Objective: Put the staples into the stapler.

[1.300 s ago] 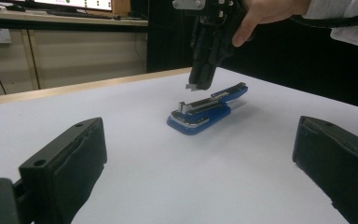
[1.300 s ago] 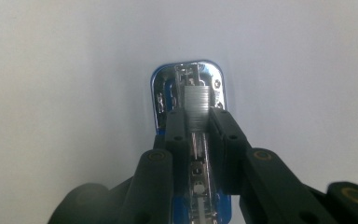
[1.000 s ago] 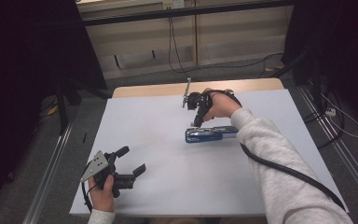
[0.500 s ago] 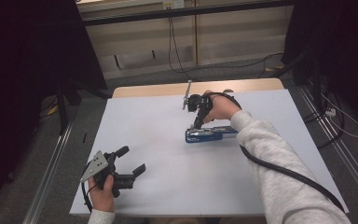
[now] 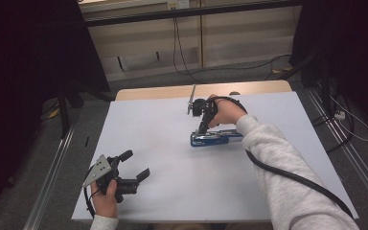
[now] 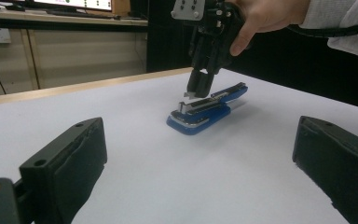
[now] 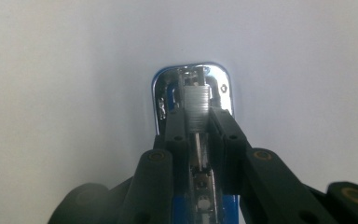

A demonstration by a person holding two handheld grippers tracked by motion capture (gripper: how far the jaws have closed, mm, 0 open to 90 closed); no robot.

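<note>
1. The right gripper (image 5: 202, 128) pointed steeply down over a blue stapler (image 5: 215, 139) lying on the white counter (image 5: 172, 191), toward the counter's far side.
2. In the right gripper view, its fingers (image 7: 179, 135) sat nearly together, clamped on a strip of staples (image 7: 196, 109) standing in the stapler's open metal channel (image 7: 191, 79).
3. From the left gripper view, the stapler (image 6: 205, 109) lay flat, its blue body running away behind those fingers, and the strip (image 6: 182, 106) poked up at its near end, just below the right gripper (image 6: 200, 86).
4. The left gripper (image 5: 134, 167) hung low near the counter's front edge, well apart from the stapler.
5. Its fingers (image 6: 70, 163) were spread wide and released, gripping nothing, with the stapler framed between them farther off.
</note>
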